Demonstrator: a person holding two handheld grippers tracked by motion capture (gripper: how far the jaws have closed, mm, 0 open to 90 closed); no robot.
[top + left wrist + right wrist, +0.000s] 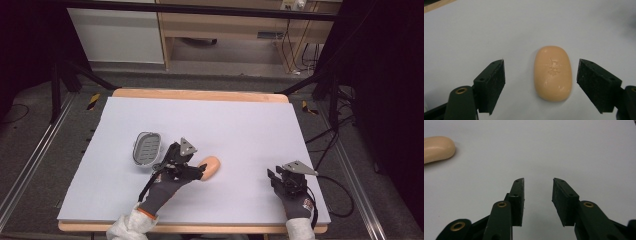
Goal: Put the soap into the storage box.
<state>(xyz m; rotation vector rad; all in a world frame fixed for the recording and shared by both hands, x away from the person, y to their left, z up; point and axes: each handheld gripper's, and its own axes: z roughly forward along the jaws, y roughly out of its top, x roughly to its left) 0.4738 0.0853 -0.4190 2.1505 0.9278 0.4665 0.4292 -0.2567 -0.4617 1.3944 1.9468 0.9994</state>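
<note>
Tabletop (240, 125), white: soap bar (553, 72) lying flat between wide-open left tongs (540, 85), positioned for pickup; right tongs (537, 200) slightly parted, empty.

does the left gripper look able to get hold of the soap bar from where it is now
Probably yes. The left gripper has its jaws open wide on either side of the soap bar, which lies flat on the white table cover with a gap at each pad and nothing between. The soap dish sits off to the side, clear of it.
</note>
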